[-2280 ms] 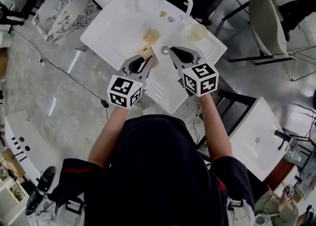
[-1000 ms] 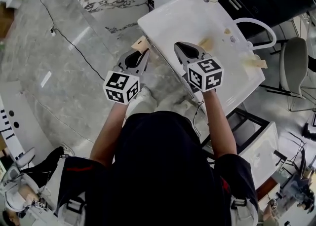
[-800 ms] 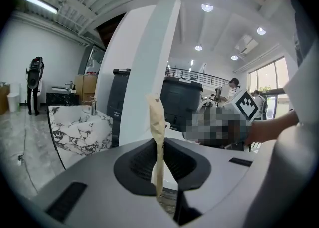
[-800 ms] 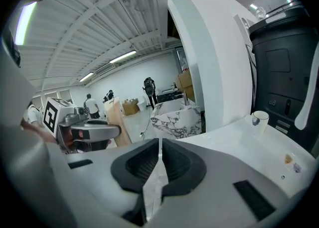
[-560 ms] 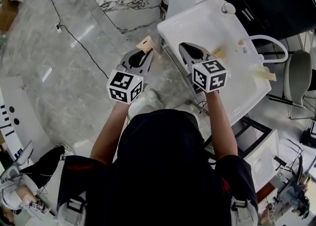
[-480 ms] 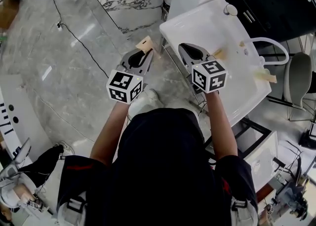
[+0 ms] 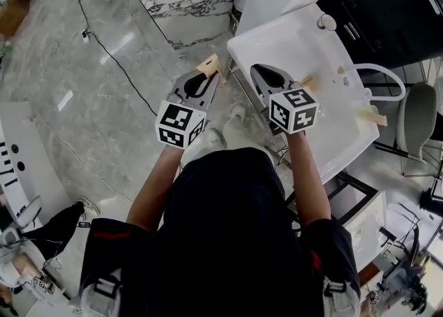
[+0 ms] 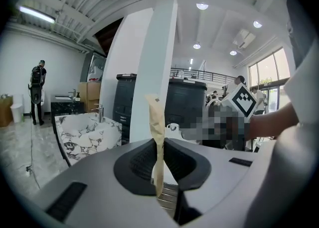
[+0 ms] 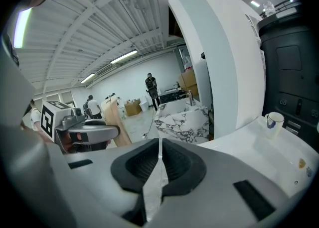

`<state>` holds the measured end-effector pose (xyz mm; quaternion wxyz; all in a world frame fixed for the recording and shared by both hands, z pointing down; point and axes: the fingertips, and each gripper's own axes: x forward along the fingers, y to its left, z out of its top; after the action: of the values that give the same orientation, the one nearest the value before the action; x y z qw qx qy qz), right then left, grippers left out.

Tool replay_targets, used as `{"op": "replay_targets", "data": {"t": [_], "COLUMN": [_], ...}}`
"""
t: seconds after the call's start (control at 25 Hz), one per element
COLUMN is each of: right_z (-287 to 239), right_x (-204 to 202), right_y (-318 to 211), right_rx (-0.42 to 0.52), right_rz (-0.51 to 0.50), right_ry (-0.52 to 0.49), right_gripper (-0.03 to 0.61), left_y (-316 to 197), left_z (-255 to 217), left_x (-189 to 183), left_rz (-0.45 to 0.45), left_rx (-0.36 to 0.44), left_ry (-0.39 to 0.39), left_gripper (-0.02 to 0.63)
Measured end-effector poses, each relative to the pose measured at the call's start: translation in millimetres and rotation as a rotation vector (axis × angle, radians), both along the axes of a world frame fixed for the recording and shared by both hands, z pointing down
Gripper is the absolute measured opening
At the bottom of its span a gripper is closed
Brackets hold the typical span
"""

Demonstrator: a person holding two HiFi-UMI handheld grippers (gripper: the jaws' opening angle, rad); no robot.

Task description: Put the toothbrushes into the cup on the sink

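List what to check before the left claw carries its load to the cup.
1. Left claw has hold of the tan packet: ok, shut on it, and the packet stands upright.
2. Right claw is free: ok, shut with nothing between the jaws.
3. Cup is found: ok, upright at the far corner of the sink.
4. Left claw is over the sink: not ok, it hangs over the floor beside the sink's edge.
5. There is room in the cup: cannot tell.
6. More to fetch: ok, a loose tan piece lies by the faucet.
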<state>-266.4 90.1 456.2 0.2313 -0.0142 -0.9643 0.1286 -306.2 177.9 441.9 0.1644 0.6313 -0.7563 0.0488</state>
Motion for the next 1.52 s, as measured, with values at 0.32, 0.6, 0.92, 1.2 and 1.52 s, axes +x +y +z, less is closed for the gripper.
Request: {"op": "replay_targets", "data": {"t": [0.32, 0.6, 0.92, 1.2, 1.52], "right_z": [-2.7, 0.7, 5.3, 8.7, 17.6], "right_x": [-12.0, -18.5, -27.8, -22.6, -5.4], "right_y": [-38.0, -81.2, -137.9, -170.4, -199.1], "right_rx": [-0.022, -0.036, -0.058, -0.081, -0.111], "right_rz": [0.036, 0.052, 0.101, 0.132, 0.186], "right_ry": [-0.021, -0.028, -0.039, -0.043, -0.053], "right_gripper": [0.046, 0.046, 0.046, 0.046, 0.046], "left_y": [-37.4, -85.1, -136.7, -175.6, -212.3], "left_z": [0.6, 4.8, 8.4, 7.8, 14.8], "left_x": [-11.7, -16.6, -29.3, -25.1, -8.1], "left_rz": [0.029, 0.072, 0.097, 0.14, 0.209], "left_rx": [-0.012, -0.031, -0.05, -0.068, -0.103], "left_ry": [0.001, 0.008, 0.003, -0.005, -0.009], "left_gripper": [0.044, 0.044, 0.044, 0.045, 0.044]}}
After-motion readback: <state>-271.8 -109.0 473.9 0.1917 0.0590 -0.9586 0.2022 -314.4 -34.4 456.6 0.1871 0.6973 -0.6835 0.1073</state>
